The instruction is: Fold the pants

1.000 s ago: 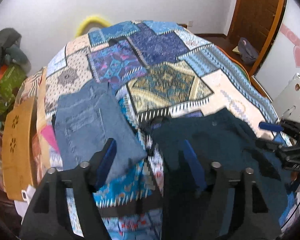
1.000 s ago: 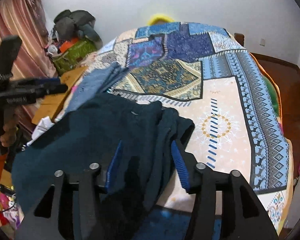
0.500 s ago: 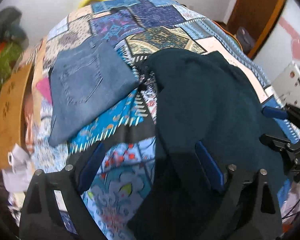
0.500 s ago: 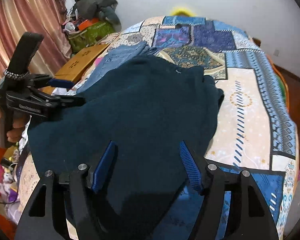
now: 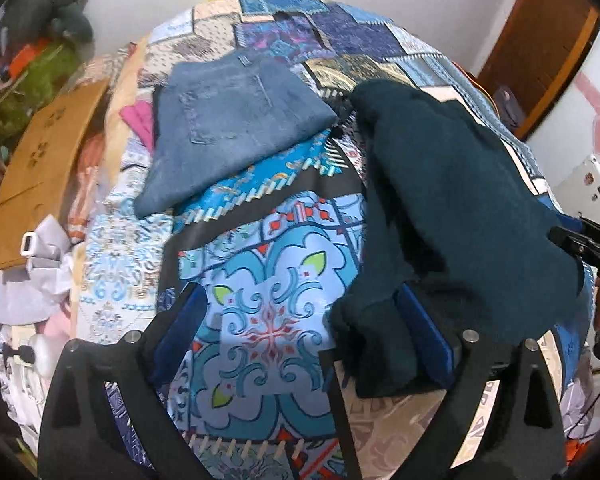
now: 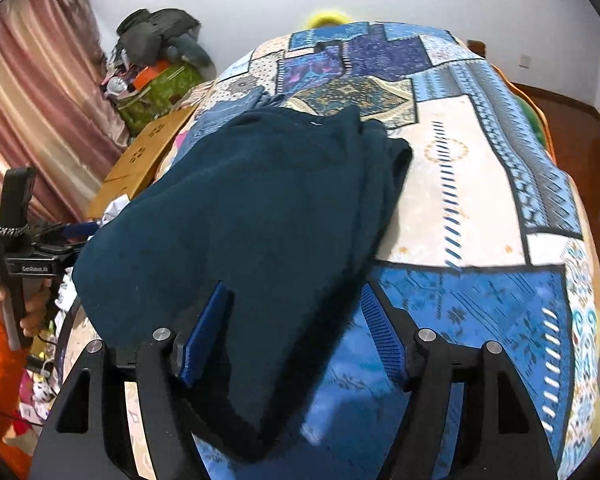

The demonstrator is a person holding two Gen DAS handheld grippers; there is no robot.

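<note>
Dark teal pants (image 5: 460, 184) lie spread on the patchwork bed cover (image 5: 268, 280), also in the right wrist view (image 6: 260, 208). My left gripper (image 5: 300, 316) is open; a folded hem of the pants rests against its right finger (image 5: 420, 328). My right gripper (image 6: 296, 328) is open with the pants' near edge lying between its fingers. The left gripper also shows in the right wrist view (image 6: 76, 240), at the pants' left edge. The right gripper's tips show at the right edge of the left wrist view (image 5: 580, 240).
Folded blue jeans (image 5: 228, 120) lie on the bed to the left of the teal pants. A wooden board (image 5: 40, 164) and loose white cloth (image 5: 36, 276) sit off the bed's left side. A green bag (image 6: 156, 88) and curtain (image 6: 24, 100) stand beyond.
Both grippers have pulled back toward the bed's near edge and lowered. The teal pants have gone from raised and draped to lying flatter on the cover.
</note>
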